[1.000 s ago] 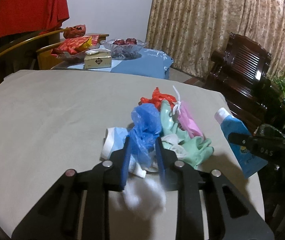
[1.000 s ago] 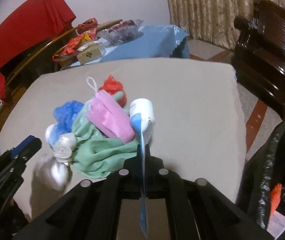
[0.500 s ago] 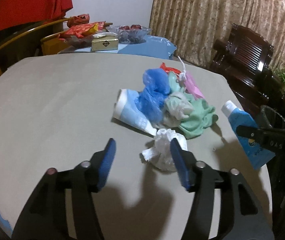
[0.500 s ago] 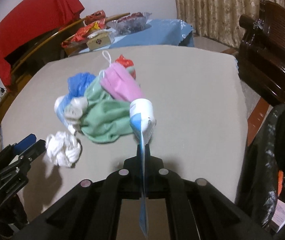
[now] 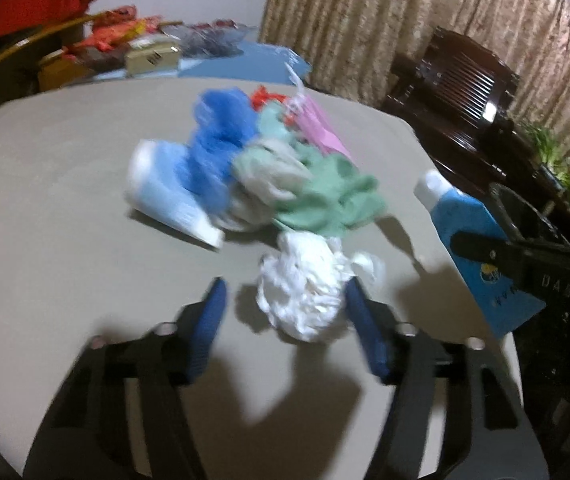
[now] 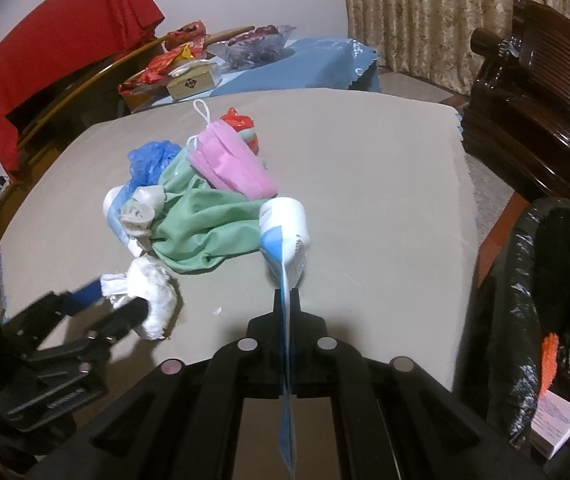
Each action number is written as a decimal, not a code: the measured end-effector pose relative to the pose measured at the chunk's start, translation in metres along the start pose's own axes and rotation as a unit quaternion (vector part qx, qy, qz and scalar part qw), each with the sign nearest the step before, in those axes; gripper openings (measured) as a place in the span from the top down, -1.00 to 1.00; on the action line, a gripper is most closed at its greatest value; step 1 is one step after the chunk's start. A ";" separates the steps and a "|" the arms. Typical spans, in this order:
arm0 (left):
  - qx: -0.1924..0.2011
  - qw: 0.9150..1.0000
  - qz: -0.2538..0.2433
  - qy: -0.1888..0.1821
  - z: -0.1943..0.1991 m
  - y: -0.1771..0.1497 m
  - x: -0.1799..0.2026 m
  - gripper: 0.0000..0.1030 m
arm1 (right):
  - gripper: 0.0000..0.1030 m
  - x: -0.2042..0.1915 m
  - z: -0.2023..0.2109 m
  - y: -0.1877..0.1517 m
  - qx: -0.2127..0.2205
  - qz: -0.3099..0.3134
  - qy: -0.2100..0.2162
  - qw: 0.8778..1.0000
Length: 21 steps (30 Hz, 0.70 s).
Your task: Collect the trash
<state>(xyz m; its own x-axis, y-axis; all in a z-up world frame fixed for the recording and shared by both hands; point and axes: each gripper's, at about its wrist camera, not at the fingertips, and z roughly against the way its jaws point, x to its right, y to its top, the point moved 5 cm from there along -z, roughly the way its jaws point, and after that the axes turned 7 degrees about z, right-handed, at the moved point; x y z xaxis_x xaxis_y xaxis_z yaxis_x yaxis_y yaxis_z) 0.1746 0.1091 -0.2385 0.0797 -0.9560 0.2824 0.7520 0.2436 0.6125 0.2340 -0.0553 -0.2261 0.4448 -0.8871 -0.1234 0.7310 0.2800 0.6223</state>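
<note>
My left-wrist view is motion-blurred, so the heap of trash (image 5: 253, 168) on the table (image 5: 65, 184) reads only as smeared colours. My left claw (image 5: 285, 300) is closing around a crumpled white wad (image 5: 309, 288) lying just before the heap, the right finger (image 5: 365, 332) touching it. My right claw (image 6: 285, 304) is clamped on a flattened blue-and-white tube (image 6: 285, 236), its tail cut off below.

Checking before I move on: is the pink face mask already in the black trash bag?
No, the pink face mask lies on the table pile, apart from the black trash bag.
</note>
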 end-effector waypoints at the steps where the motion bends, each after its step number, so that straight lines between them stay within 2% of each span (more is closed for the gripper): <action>1: -0.005 1.000 -0.002 -0.009 -0.002 -0.002 0.003 0.33 | 0.96 0.002 0.002 -0.001 0.001 -0.001 -0.001 1.000; 7: 0.008 1.000 -0.003 -0.016 0.002 0.001 0.011 0.50 | 0.96 0.010 0.018 -0.001 0.013 -0.008 -0.007 1.000; 14: 0.048 0.999 -0.014 -0.017 0.035 0.021 0.029 0.51 | 0.96 0.013 0.046 0.004 0.042 -0.010 -0.007 0.999; 21: 0.075 0.996 -0.040 -0.033 0.058 0.038 0.069 0.51 | 0.96 0.032 0.083 0.004 0.075 -0.027 -0.022 0.997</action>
<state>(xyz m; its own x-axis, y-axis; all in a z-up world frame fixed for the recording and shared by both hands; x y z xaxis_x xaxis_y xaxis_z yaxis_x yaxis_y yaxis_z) 0.1707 0.0621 -0.1533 -0.0234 -0.9619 0.2724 0.6482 0.1928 0.7366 0.2080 -0.1130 -0.1633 0.3811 -0.9155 -0.1290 0.6662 0.1751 0.7249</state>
